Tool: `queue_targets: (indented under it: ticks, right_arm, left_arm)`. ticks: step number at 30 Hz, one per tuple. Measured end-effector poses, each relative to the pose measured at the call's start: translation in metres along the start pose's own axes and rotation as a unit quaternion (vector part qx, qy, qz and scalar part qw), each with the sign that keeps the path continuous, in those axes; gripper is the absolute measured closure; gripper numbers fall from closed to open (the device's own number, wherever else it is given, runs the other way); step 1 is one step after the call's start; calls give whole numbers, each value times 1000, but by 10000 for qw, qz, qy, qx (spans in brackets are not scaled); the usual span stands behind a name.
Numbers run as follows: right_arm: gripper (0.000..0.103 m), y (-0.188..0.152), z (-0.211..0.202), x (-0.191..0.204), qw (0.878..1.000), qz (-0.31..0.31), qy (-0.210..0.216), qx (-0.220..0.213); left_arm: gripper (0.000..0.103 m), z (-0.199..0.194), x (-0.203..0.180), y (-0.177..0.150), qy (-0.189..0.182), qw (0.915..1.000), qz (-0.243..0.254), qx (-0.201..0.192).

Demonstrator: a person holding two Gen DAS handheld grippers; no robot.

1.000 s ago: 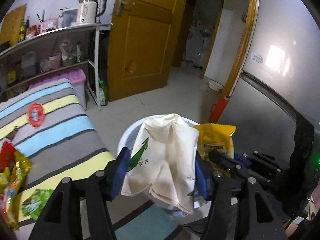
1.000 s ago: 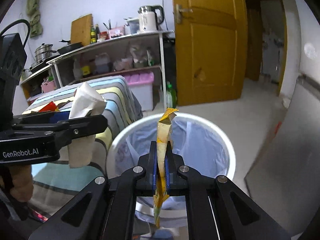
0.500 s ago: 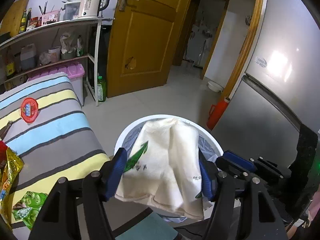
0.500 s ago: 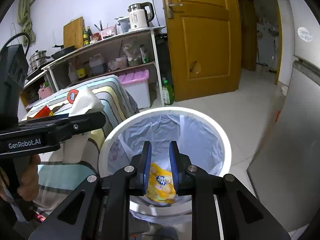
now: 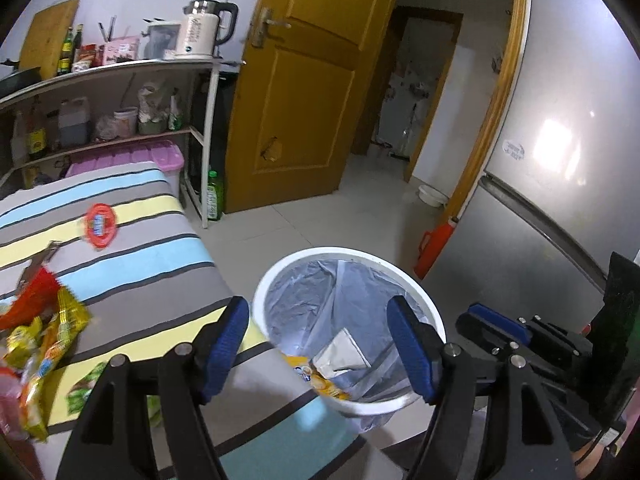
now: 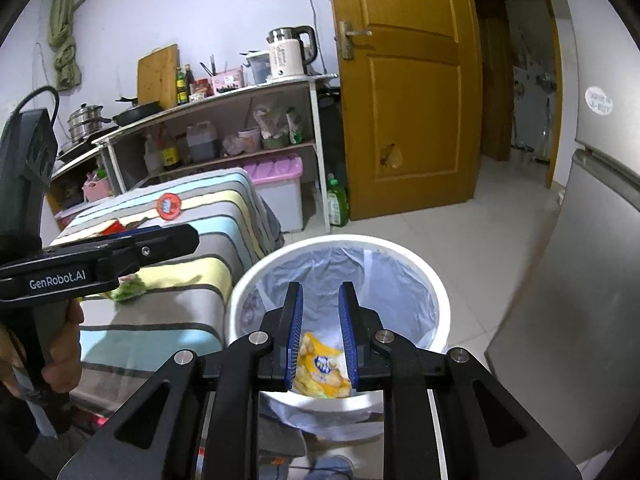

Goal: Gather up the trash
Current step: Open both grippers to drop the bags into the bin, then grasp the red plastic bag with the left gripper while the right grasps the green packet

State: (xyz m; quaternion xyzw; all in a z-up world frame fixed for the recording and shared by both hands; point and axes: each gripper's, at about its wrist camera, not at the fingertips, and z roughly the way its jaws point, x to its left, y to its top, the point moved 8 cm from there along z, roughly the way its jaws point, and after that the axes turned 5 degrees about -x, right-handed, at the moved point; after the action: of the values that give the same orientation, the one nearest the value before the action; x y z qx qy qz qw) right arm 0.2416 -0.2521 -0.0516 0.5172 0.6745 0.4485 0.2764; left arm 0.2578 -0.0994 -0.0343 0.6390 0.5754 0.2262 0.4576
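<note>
White bag (image 5: 340, 354) dropped (left claw (image 5: 316, 344) empty).

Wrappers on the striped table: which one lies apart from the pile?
The round red wrapper, alone on the yellow stripe; the others bunch at the table's near-left edge.

Left gripper (image 5: 316, 344) just opened wide, empty; right gripper (image 6: 320, 336) parted.

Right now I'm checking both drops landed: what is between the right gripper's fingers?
Nothing is held. In the right wrist view the right gripper stands open, and through the gap the yellow snack bag shows, lying down in the white bin.
</note>
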Motion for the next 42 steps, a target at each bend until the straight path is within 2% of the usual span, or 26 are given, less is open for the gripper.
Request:
queue_targets:
  ticks: [7,16,23,25,33,42]
  right_arm:
    - [84,0,-12,36,9993,-150,354,-15]
    - [83,-8,-12,93,9946,-261,999,138]
    - [59,-13,-3,131,9893,-402,1376,260]
    - [56,-14,0,139,9877,-484,1459,300]
    - [48,-19,19,170,9810,-793,1700,485]
    - [47,-23,50,194,9728,-1110,1901,716]
  left_arm:
    - [31,-44,21,-10,362,9991,27,-239]
    - [33,-103,67,-32,1009,9941,-30,-409]
    - [34,-139,108,-46,1549,9863,-233,-510]
    - [34,-148,120,-49,1699,9835,-306,-535]
    - [34,-165,165,-63,2235,9714,-599,-539]
    - [35,-148,193,-80,2299,9678,-1004,-197]
